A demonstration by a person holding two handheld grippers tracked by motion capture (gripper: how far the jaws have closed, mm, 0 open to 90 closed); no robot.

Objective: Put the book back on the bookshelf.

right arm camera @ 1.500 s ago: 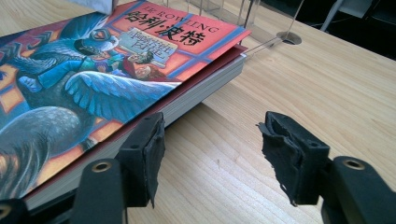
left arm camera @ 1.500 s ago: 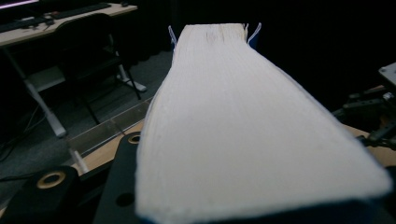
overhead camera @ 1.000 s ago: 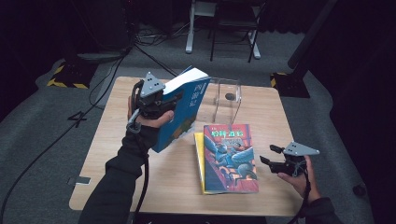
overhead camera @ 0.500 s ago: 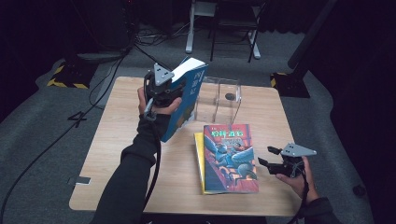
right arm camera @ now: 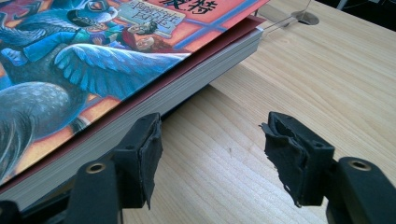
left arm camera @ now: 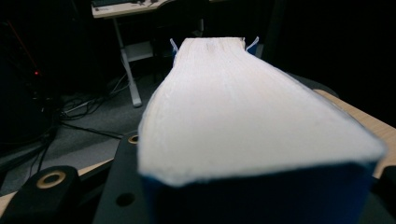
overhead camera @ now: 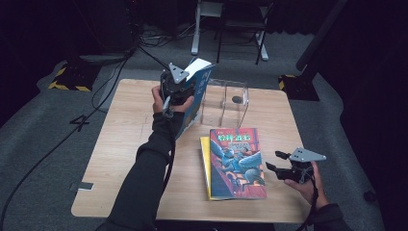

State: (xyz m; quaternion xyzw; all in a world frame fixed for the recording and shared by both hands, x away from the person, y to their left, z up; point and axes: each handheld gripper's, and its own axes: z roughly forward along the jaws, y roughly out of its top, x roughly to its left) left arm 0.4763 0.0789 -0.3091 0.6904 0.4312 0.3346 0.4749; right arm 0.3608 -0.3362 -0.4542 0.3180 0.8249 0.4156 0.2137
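A: Your left gripper [overhead camera: 179, 91] is clamped on the blue book [overhead camera: 196, 94], jaws tight on its lower end. In the left gripper view the page edge [left arm camera: 233, 112] runs straight away from you. The book is lifted off the table, just left of the clear stand [overhead camera: 230, 98], almost upright and touching nothing else.

B: And the right?

A: Your right gripper [overhead camera: 279, 166] is wide open and holds nothing. It sits low on the table [overhead camera: 120, 144], well in front of the stand and to its right, its near jaw just beside the edge of the red book [right arm camera: 140, 56], not gripping it. That book lies flat on a yellow book [overhead camera: 206, 163], in front of the stand.

B: How do I do this well?

A: I judge that you're bringing the blue book to the stand. Keep it upright, line its bottom edge up with a slot between the clear dividers, then lower it slowly. The stand looks light and may slide if you knock a wall. Don't loosen your grip until the book bears on the base.

B: What's changed?

A: Half a second ago the blue book was a little lower and farther left of the stand; it has risen and come closer. A second ago it tilted more, nearer the table. Your right gripper and the stacked books have stayed put.
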